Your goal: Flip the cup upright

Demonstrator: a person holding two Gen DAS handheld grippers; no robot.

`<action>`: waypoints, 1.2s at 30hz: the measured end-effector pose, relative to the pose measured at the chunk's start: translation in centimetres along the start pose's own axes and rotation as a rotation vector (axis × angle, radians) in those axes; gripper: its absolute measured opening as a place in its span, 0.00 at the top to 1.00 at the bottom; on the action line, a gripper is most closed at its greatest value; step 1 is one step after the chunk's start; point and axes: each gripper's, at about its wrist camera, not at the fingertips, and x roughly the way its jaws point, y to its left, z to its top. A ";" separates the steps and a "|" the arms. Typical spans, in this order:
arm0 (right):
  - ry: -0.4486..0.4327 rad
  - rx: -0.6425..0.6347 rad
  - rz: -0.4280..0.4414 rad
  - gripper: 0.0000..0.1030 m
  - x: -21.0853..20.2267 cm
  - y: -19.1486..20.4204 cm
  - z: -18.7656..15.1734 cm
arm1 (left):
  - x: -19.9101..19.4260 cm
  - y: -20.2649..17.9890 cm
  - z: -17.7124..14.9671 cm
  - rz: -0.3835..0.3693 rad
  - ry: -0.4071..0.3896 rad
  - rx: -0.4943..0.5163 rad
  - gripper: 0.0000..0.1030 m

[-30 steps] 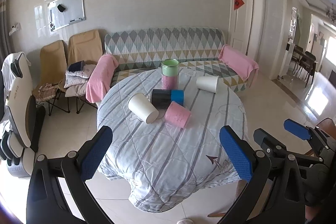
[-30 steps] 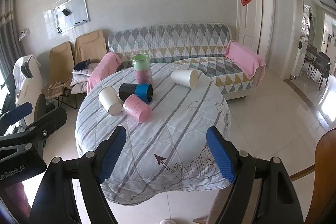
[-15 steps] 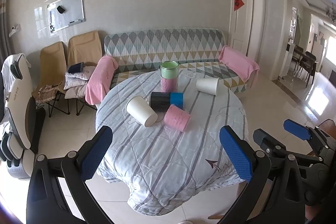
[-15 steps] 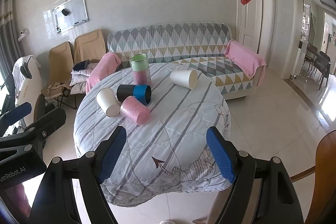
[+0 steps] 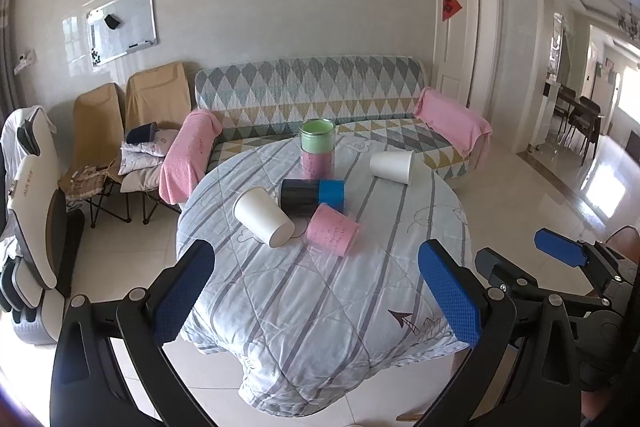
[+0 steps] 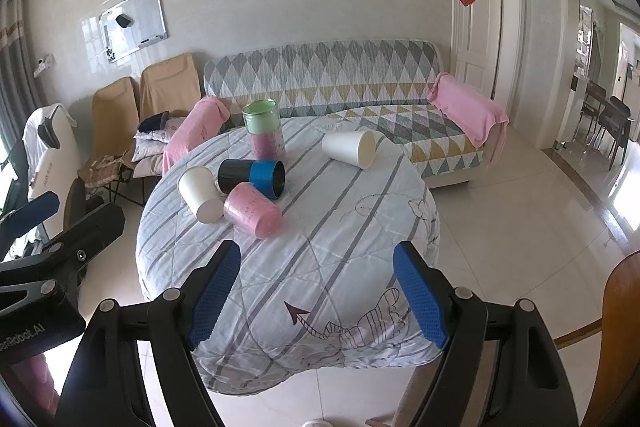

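The left gripper (image 5: 316,291) hangs short of the near edge of the round table (image 5: 360,307), its blue-padded jaws spread wide with nothing between them. The right gripper (image 6: 316,293) is in the same posture just off to its right, jaws equally wide apart and empty; each one shows at the margin of the other's view.

Ahead of both, well beyond the fingertips, a cluster of cups lies on the striped cloth. Nearest the left gripper, slightly left of its centre line, a white cup (image 5: 264,217) lies on its side with its bottom toward the camera. Just right of it a pink cup (image 5: 332,231) lies tipped over too, touching or nearly touching the white one (the gap is too small to judge). Directly behind these two a black-and-blue cup (image 5: 312,195) rests on its side, crosswise. Farther still, a green-topped pink cup (image 5: 317,149) stands upright, the only one on its base.

Off to the right of the cluster and apart from it, a second white cup (image 6: 349,148) lies on its side, its open mouth facing right in the right wrist view.

Beyond the table a patterned sofa (image 5: 320,95) runs along the wall.
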 end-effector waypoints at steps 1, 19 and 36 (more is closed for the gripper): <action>0.001 0.000 0.001 0.22 0.0 0.0 0.0 | 0.0 0.0 0.0 0.002 -0.001 -0.001 0.00; 0.006 -0.002 0.000 0.22 0.3 -0.1 0.2 | 0.0 -0.3 -0.2 -0.017 -0.040 -0.011 0.00; 0.017 -0.003 0.001 0.22 0.8 -0.1 -0.1 | -0.6 -0.1 -0.2 -0.010 -0.044 0.002 0.00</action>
